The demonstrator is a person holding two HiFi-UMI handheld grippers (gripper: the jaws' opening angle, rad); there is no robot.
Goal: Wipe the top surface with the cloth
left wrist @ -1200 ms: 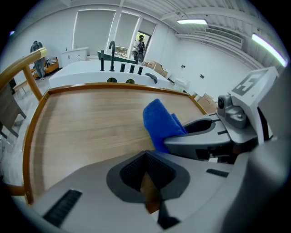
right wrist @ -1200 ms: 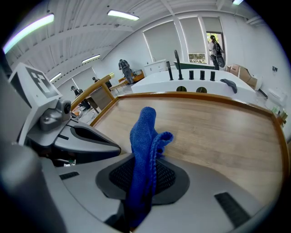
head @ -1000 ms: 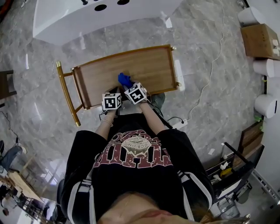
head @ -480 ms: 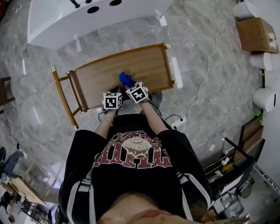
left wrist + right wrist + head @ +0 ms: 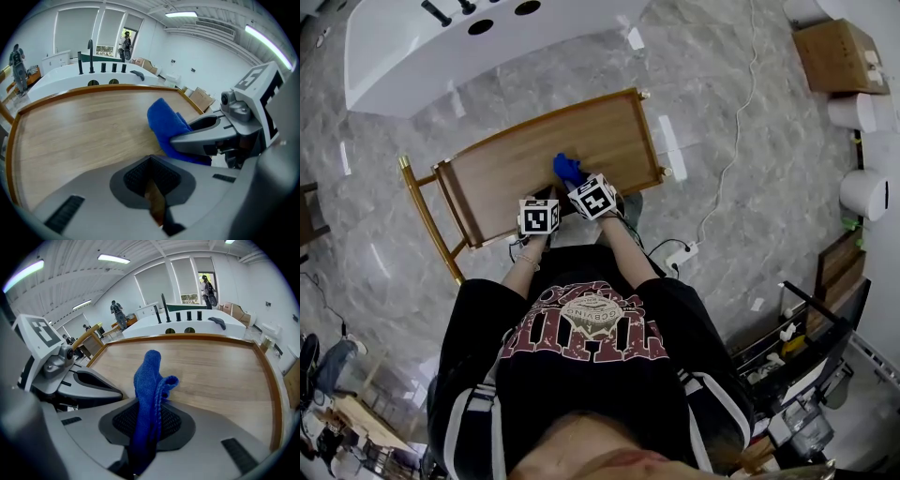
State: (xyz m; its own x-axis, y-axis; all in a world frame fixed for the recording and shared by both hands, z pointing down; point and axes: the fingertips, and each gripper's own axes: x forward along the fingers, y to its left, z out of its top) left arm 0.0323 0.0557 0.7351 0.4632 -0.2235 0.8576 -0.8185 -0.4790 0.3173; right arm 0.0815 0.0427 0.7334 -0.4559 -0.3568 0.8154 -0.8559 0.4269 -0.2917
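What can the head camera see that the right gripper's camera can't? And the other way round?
Only the head view: the person's black shirt, the gold handle, a cardboard box. Only the right gripper view: ceiling lights, and the right gripper shut on the blue cloth. Both: the cloth, the wooden top, the white tub.

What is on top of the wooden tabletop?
Only a blue cloth, held by the right gripper, shows on the wooden top. That and the left gripper cover its near edge.
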